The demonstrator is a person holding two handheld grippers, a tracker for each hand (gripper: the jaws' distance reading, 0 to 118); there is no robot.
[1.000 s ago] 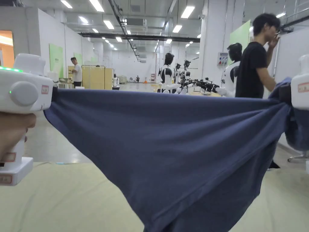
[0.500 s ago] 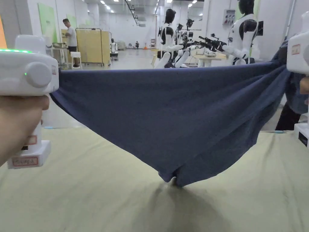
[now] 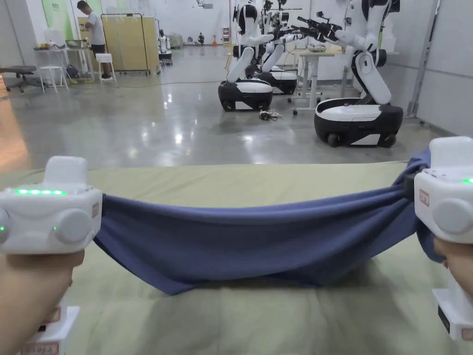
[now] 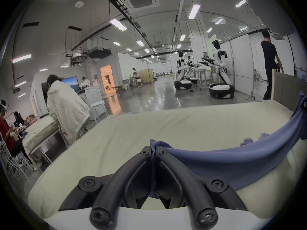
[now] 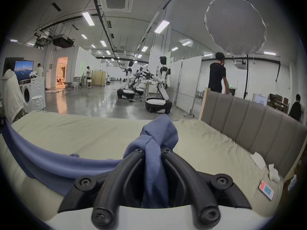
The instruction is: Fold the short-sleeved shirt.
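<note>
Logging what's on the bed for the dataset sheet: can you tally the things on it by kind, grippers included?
Blue shirt: 1
Grippers, left gripper and right gripper: 2
Phone: 1
White crumpled tissues: at least 2
Total: at least 6

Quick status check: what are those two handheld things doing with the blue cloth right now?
Left hand-held gripper shut on shirt. Right hand-held gripper likewise. Shirt stretched between, bottom touching bed. Nothing in the way.

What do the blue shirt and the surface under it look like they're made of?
Blue shirt: soft matte knit, likely cotton jersey; it sags and bunches in folds. Bed cover: pale green matte woven cloth, probably a cotton sheet, showing shallow wrinkles.
</note>
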